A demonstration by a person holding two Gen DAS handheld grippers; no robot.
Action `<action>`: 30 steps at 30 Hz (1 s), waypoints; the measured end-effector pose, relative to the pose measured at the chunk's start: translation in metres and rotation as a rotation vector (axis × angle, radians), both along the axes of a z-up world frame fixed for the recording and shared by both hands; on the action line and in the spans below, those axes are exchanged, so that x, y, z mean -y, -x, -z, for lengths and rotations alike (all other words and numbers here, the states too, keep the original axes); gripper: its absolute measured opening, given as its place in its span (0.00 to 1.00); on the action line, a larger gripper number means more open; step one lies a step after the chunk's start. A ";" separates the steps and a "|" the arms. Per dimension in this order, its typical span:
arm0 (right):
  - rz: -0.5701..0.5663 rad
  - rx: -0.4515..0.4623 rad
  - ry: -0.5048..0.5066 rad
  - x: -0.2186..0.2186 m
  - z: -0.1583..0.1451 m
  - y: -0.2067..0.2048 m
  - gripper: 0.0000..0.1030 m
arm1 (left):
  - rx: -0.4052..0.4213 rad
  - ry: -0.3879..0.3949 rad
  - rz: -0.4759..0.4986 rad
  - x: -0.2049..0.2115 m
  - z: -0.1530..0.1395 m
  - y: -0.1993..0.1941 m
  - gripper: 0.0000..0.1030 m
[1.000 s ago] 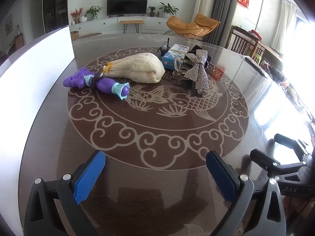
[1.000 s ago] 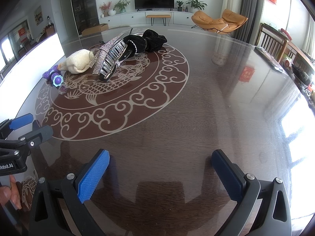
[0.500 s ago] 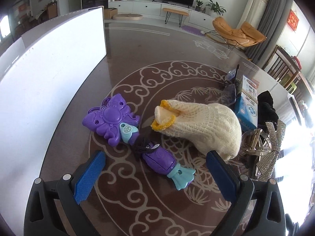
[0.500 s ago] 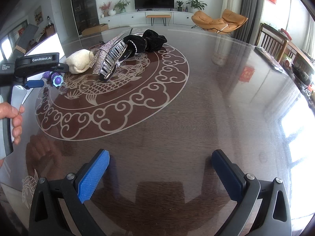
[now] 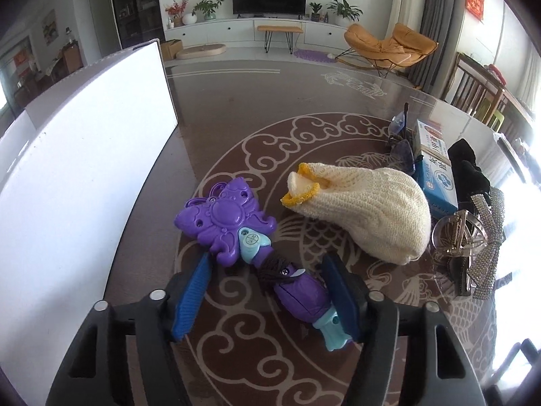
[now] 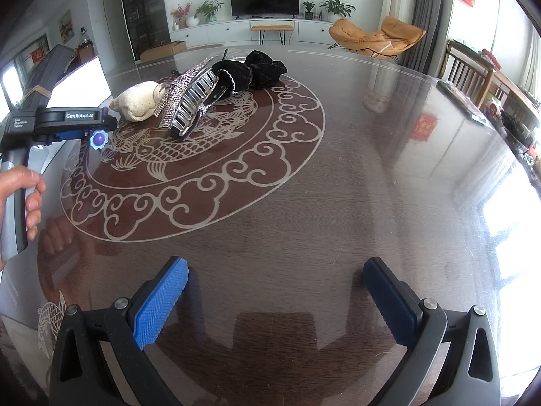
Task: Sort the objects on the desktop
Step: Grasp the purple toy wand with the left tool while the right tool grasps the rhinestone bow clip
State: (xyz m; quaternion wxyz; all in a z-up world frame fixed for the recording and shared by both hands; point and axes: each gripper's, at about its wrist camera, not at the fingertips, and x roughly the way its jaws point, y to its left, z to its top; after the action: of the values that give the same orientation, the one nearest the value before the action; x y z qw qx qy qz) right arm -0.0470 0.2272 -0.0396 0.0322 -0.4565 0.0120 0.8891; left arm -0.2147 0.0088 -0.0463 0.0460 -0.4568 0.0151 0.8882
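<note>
The sorting has barely begun. The left gripper (image 5: 267, 291) has just been closing around the handle of the purple toy wand (image 5: 250, 247), which lies between its jaws on the table (image 5: 236, 125); the right pad looks to touch it, the left pad still stands off, so no firm grip yet. Beside the wand, to the right, the cream knit pouch (image 5: 365, 213), blue box (image 5: 436, 172), glasses (image 5: 402, 135), black scrunchie (image 6: 260, 69) and rhinestone hair clip (image 6: 189, 101) remain unsorted. The white box (image 5: 84, 155) stands at the left. The right gripper (image 6: 274, 301) hovers wide open and empty.
</note>
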 end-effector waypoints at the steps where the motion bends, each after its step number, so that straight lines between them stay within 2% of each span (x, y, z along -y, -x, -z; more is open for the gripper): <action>1: 0.000 0.000 0.000 0.000 0.000 0.000 1.00 | -0.011 -0.020 0.028 0.003 -0.001 -0.006 0.56; 3: 0.000 0.000 0.000 0.000 0.000 0.000 1.00 | -0.039 -0.058 0.068 0.009 -0.001 -0.026 0.51; 4: 0.000 0.000 0.000 0.000 0.000 0.000 1.00 | -0.038 -0.086 0.090 0.012 -0.002 -0.036 0.37; 5: 0.000 0.000 0.000 0.000 0.000 0.000 1.00 | -0.038 -0.099 0.112 0.015 -0.002 -0.045 0.31; 10: 0.000 0.000 0.000 0.000 0.000 0.000 1.00 | -0.036 -0.086 0.223 0.011 -0.003 -0.095 0.32; 17: -0.005 0.025 0.009 0.002 -0.001 0.006 1.00 | -0.036 -0.122 0.235 0.019 -0.003 -0.098 0.32; 18: -0.020 0.040 0.049 0.004 -0.004 0.013 1.00 | -0.036 -0.129 0.234 0.020 -0.003 -0.098 0.32; 20: -0.038 0.002 0.198 0.006 -0.016 0.030 1.00 | -0.036 -0.136 0.233 0.021 -0.002 -0.098 0.32; 22: -0.023 -0.053 0.250 0.015 -0.032 0.052 1.00 | -0.037 -0.130 0.233 0.020 -0.001 -0.099 0.32; 24: -0.054 -0.051 0.246 0.034 -0.039 0.086 1.00 | -0.040 -0.111 0.235 0.019 -0.001 -0.100 0.32; 27: -0.083 0.042 0.195 0.067 -0.031 0.138 1.00 | -0.042 -0.092 0.238 0.016 0.000 -0.101 0.32; 30: -0.086 0.096 0.093 0.092 -0.018 0.171 0.99 | -0.040 -0.114 0.237 0.019 0.000 -0.099 0.32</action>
State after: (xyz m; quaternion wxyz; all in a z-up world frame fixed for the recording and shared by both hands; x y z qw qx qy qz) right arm -0.2179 0.1353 -0.0215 -0.0268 -0.4996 0.0324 0.8652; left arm -0.1156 -0.0106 -0.0465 0.1761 -0.4305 0.0192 0.8851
